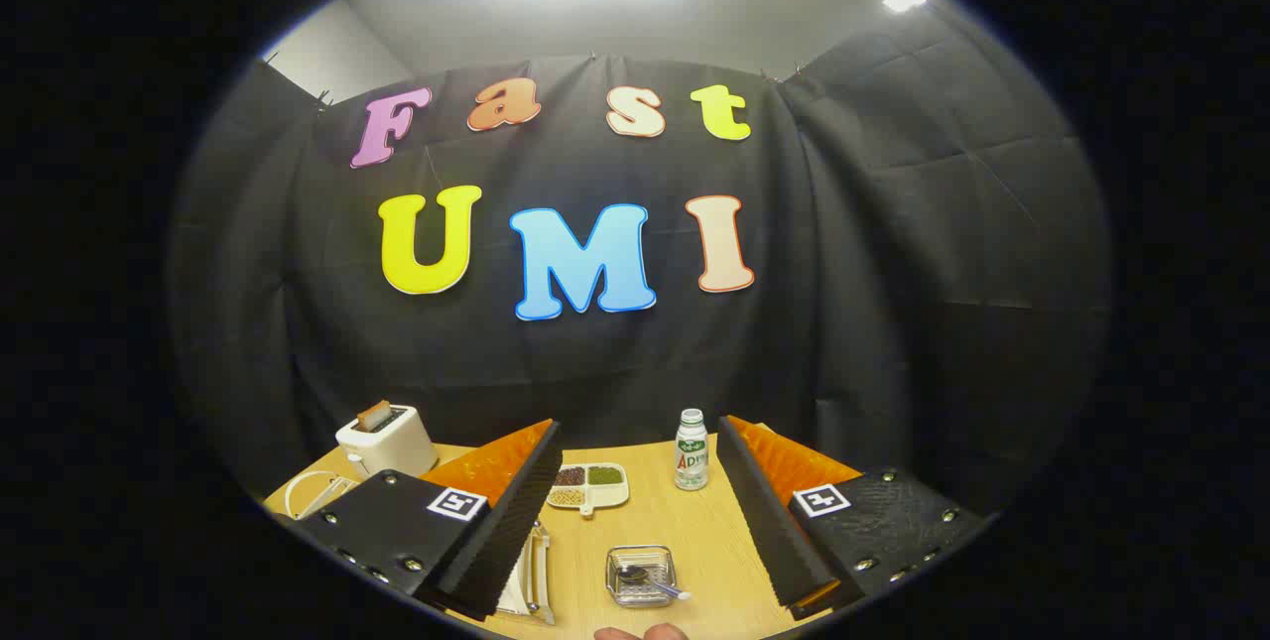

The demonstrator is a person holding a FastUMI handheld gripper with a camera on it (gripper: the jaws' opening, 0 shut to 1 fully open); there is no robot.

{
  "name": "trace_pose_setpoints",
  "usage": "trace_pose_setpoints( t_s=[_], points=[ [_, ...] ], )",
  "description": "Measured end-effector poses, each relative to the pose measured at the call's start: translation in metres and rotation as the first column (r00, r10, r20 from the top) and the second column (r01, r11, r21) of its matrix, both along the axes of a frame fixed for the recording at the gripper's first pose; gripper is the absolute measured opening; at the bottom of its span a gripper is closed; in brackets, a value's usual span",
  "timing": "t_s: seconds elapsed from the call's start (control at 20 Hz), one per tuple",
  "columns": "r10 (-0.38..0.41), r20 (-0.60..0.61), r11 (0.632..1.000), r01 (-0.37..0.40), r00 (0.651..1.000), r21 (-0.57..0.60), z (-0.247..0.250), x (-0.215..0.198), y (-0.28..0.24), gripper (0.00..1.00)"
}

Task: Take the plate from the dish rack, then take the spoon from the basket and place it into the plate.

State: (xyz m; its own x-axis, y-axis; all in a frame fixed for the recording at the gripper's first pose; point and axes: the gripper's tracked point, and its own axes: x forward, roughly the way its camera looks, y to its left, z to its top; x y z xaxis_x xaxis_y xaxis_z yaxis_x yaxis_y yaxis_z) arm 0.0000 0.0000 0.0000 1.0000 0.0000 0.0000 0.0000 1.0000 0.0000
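Wooden table (685, 521) against black cloth wall. Gripper (635, 521) fingers spread, grasping nothing. Spoon (650, 578) in basket (641, 576), lower centre, between fingers. Dish rack (531, 576) partly hidden behind left finger.

The small bottle (692, 462) bears a label too small to read.

Gripper (635, 511) raised, fingers (506, 511) spread wide, empty

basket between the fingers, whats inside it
A spoon lies in the small metal basket, bowl end inside, handle over its rim. The open gripper touches neither. The basket floor under the spoon is hidden.
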Motion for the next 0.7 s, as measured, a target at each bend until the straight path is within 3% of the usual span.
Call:
trace_pose_setpoints(
  t_s=[0.25, 0.5, 0.7],
  points=[
    [0.065, -0.118, 0.998, -0.066, 0.991, 0.002, -0.021, 0.000, 0.049, 0.97],
    [0.145, -0.137, 0.989, -0.145, 0.980, 0.014, -0.016, 0.003, 0.094, 0.97],
    [0.188, -0.235, 0.982, -0.185, 0.954, 0.033, -0.019, 0.011, 0.122, 0.97]
  ],
)
